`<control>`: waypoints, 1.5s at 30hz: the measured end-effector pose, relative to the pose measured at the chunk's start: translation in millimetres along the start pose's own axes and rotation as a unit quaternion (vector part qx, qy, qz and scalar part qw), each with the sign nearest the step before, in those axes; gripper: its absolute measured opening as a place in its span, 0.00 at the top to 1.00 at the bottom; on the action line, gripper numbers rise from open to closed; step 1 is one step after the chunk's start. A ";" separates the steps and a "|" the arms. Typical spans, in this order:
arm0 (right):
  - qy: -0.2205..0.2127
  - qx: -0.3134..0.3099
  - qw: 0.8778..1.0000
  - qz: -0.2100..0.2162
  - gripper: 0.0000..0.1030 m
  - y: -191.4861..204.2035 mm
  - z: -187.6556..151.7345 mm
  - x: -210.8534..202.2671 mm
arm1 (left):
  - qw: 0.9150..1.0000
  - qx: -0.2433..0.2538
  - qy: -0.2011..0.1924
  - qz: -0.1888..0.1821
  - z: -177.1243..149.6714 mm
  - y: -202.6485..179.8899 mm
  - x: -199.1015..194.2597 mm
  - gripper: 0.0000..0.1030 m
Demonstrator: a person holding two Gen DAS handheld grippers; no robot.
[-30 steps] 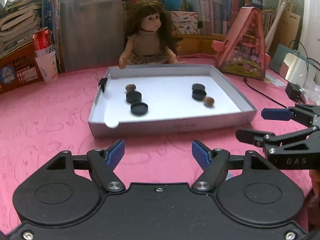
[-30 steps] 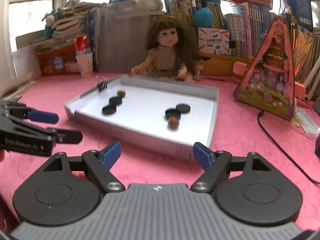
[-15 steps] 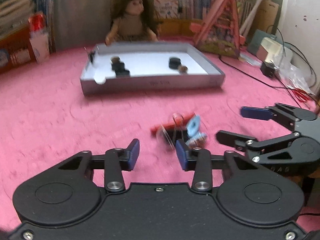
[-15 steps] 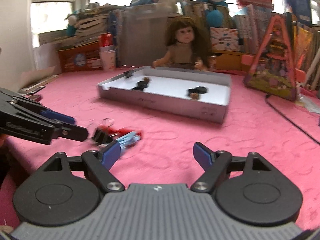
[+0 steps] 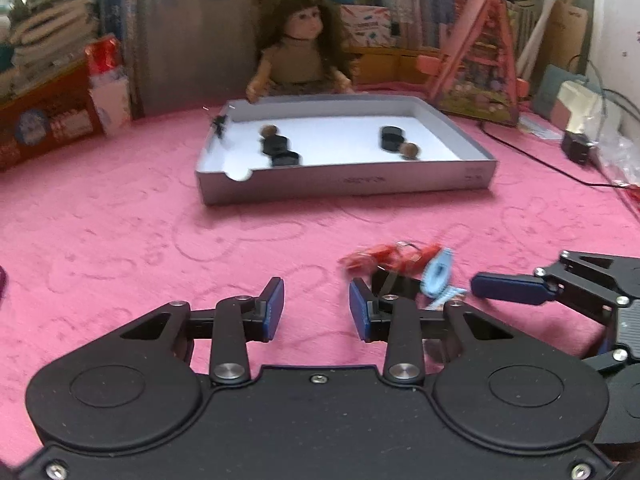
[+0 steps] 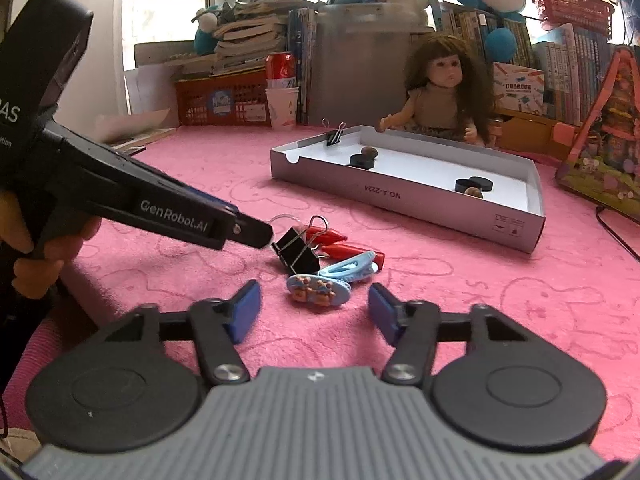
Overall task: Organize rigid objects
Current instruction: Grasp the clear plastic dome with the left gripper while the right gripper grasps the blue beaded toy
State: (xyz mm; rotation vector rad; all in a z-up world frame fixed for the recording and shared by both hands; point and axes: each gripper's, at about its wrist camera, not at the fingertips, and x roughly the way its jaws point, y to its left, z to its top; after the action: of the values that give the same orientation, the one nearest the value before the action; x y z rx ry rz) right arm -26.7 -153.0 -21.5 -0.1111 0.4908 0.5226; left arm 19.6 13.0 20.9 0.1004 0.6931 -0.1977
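A small pile lies on the pink cloth: a black binder clip (image 6: 295, 249), red clips (image 6: 340, 245), a light blue hair clip (image 6: 349, 267) and a blue clip with small figures (image 6: 319, 289). In the left wrist view the pile (image 5: 400, 260) is blurred, just right of my left gripper (image 5: 316, 310), which is open and empty. My right gripper (image 6: 314, 311) is open and empty, just short of the figure clip. The grey tray (image 5: 348, 184) beyond holds black discs (image 5: 280, 152) and brown nuts (image 5: 410, 151); a binder clip (image 6: 334, 136) sits on its rim.
A doll (image 6: 444, 92) sits behind the tray (image 6: 400, 200). A pink toy house (image 5: 476, 64) stands at the right, with a black cable (image 5: 540, 160) near it. A red can on cups (image 6: 282, 92), an orange basket (image 6: 222, 100) and books line the back.
Both grippers have pulled back from the tray toward the near edge, bringing the pile of clips into view. The left gripper's jaws have narrowed since a second ago.
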 end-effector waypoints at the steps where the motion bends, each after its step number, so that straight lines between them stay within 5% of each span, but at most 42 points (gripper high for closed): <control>1: 0.001 0.000 1.000 -0.002 0.50 0.3 0.6 1.6 | 1.000 0.000 -0.002 0.008 0.6 1.7 0.5 0.67; 8: 0.002 -0.003 1.000 0.003 0.63 6.6 3.1 6.8 | 1.000 0.001 -0.010 0.005 2.3 5.4 -0.3 0.67; 20: 0.008 0.026 0.996 -0.081 0.62 -25.5 1.4 -4.8 | 0.999 0.028 -0.015 -0.009 -0.3 -6.8 -2.2 0.66; 27: 0.002 0.056 0.993 -0.105 0.57 -42.1 0.1 -5.9 | 0.999 0.035 -0.003 0.002 -1.9 -12.0 10.3 0.65; 31: -0.001 0.050 0.993 -0.102 0.46 -39.8 0.3 -5.1 | 0.999 0.044 0.002 -0.007 -3.5 -18.4 13.9 0.64; 45: -0.011 0.063 0.993 -0.100 0.38 -40.1 -1.3 -2.4 | 0.999 0.036 -0.002 0.007 -1.3 -14.8 18.6 0.58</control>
State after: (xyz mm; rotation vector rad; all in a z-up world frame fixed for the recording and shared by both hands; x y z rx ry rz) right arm -8.8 -189.0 -22.3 -0.0338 0.4848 0.2965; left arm 29.6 -3.9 7.5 0.1743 0.6815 -0.2102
